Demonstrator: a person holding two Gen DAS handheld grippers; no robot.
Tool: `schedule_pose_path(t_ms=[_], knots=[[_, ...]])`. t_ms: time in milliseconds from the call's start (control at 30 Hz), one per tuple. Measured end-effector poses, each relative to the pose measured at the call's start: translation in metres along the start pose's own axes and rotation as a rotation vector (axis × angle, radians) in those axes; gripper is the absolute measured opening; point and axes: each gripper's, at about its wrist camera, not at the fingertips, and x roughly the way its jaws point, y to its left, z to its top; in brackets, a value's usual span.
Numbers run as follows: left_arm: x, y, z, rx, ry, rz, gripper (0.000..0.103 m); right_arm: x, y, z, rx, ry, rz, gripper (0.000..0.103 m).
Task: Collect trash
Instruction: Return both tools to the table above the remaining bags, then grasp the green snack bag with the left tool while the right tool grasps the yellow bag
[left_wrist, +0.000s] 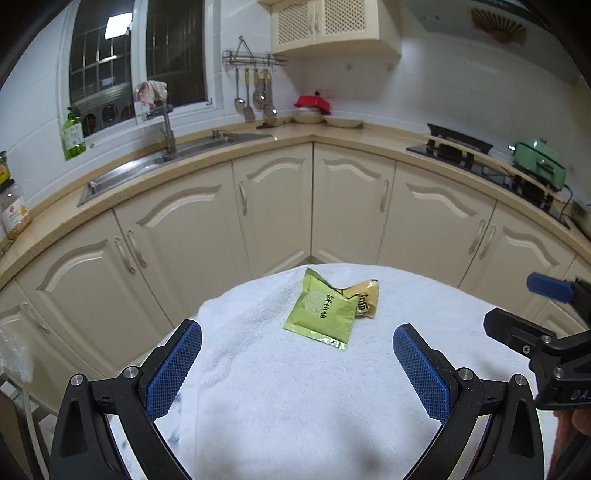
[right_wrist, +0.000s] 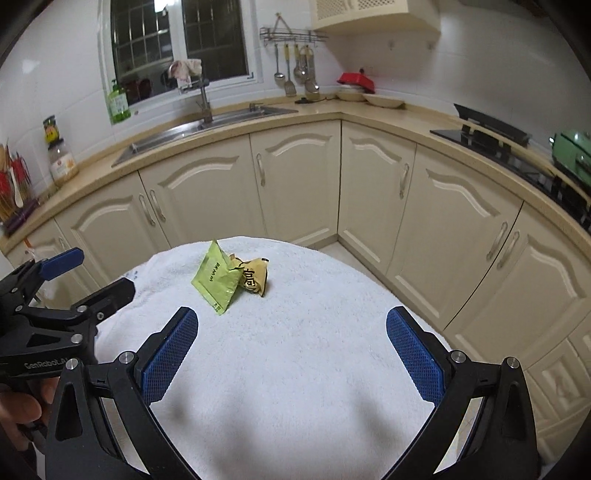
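A flat green snack packet (left_wrist: 320, 311) lies on a white towel (left_wrist: 295, 387) that covers a small table, and a crumpled yellow wrapper (left_wrist: 364, 299) lies against its right side. Both show in the right wrist view too, the green packet (right_wrist: 218, 278) and the yellow wrapper (right_wrist: 255, 275). My left gripper (left_wrist: 297, 363) is open and empty, just short of the packet. My right gripper (right_wrist: 291, 352) is open and empty, further back over the towel (right_wrist: 295, 369). Each gripper shows at the edge of the other's view, the right one (left_wrist: 532, 314) and the left one (right_wrist: 85, 277).
Cream kitchen cabinets (left_wrist: 273, 199) curve behind the table under a beige counter. On it are a steel sink (left_wrist: 166, 162), a green bottle (left_wrist: 73, 136), a black hob (left_wrist: 480, 158) and a green appliance (left_wrist: 539, 162). Floor lies between table and cabinets.
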Motion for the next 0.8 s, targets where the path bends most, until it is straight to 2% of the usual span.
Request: schedule_pose_path(t_ms=[67,200,333,467,533,567,600,633,733,800], knots=[[0.02,-0.004,0.001,0.011,0.021,-0.008,0.102,0.01,0.0,0.002,-0.016,0.012,-0.017,0.103],[0.091,0.0,0.017,0.036,0.088,-0.007,0.102,0.033,-0.001,0.006,-0.022,0.045,-0.022,0.103],[0.143,-0.008,0.025,0.051,0.146,-0.014,0.102,0.058,-0.007,0.007,-0.007,0.076,-0.019,0.103],[0.193,-0.014,0.04,0.065,0.184,-0.037,0.102,0.08,-0.009,0.006,-0.001,0.11,-0.015,0.103],[0.214,-0.013,0.044,0.047,0.207,-0.075,0.099,0.09,-0.01,0.007,0.001,0.122,-0.012,0.103],[0.225,-0.011,0.047,0.036,0.219,-0.116,0.093,0.095,-0.01,0.008,0.002,0.127,-0.01,0.103],[0.232,-0.01,0.049,0.03,0.23,-0.135,0.081,0.097,-0.01,0.009,0.002,0.13,-0.008,0.103],[0.237,-0.009,0.049,0.023,0.239,-0.148,0.075,0.102,-0.01,0.01,0.001,0.133,-0.004,0.103],[0.247,0.003,0.056,-0.003,0.215,-0.163,0.057,0.113,-0.008,0.013,-0.005,0.14,0.014,0.103],[0.25,0.013,0.059,-0.021,0.214,-0.169,0.037,0.121,-0.006,0.015,-0.007,0.146,0.028,0.103]])
